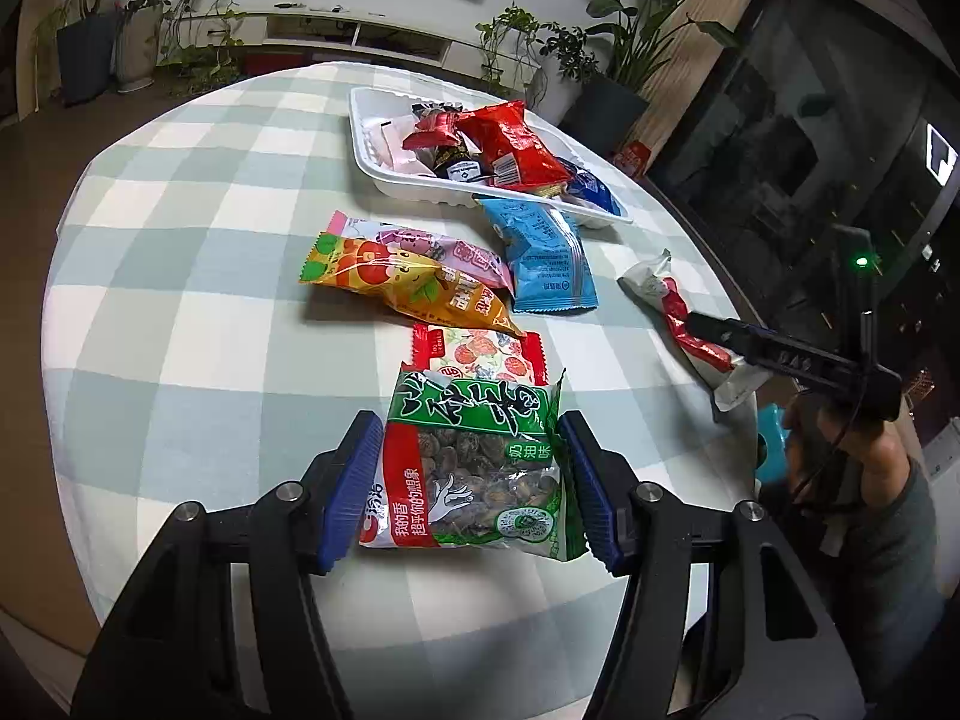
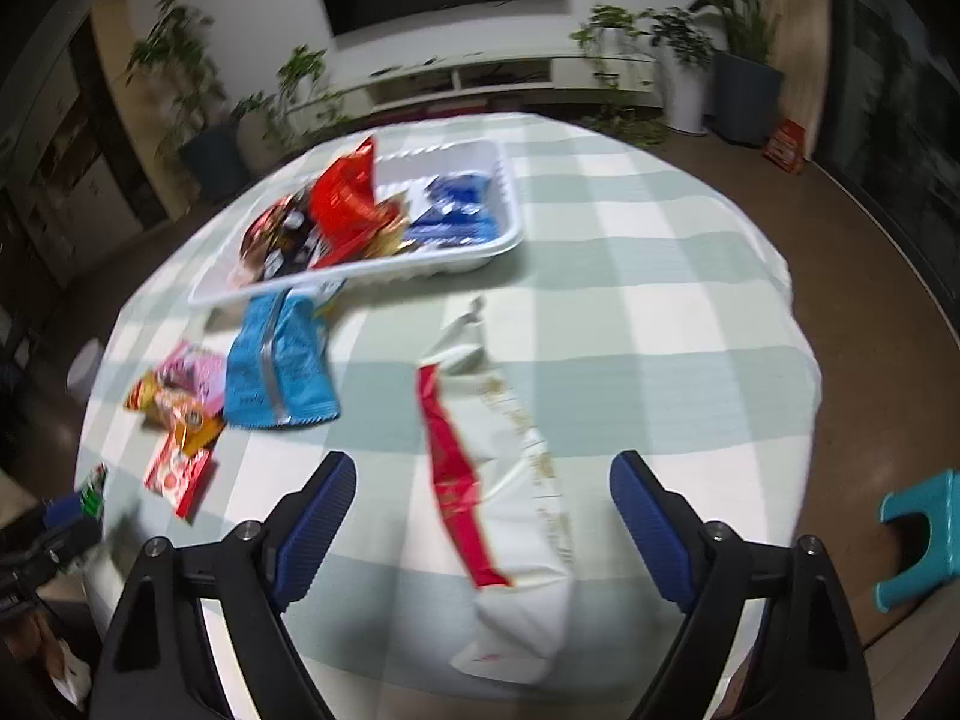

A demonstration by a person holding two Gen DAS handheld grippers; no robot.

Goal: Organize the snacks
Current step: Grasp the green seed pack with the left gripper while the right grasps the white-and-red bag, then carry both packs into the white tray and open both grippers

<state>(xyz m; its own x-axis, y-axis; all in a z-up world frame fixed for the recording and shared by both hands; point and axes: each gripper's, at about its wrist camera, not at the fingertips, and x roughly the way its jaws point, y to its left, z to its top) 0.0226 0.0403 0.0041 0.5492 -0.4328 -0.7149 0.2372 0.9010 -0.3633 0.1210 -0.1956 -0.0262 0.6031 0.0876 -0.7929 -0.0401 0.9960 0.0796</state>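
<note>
My left gripper (image 1: 471, 486) is open, its blue pads on either side of a green and red seed packet (image 1: 474, 468) lying on the checked tablecloth. My right gripper (image 2: 483, 525) is open wide around a white and red snack packet (image 2: 504, 498), which also shows in the left wrist view (image 1: 684, 324). A white tray (image 1: 372, 159) at the far side holds several snacks, among them a red bag (image 1: 510, 144). The tray also shows in the right wrist view (image 2: 504, 240).
Loose on the cloth lie an orange packet (image 1: 408, 285), a pink packet (image 1: 432, 246), a light blue packet (image 1: 543, 258) and a red and white packet (image 1: 480, 354). Potted plants (image 1: 90, 30) stand beyond the table. A teal stool (image 2: 924, 534) stands at the right.
</note>
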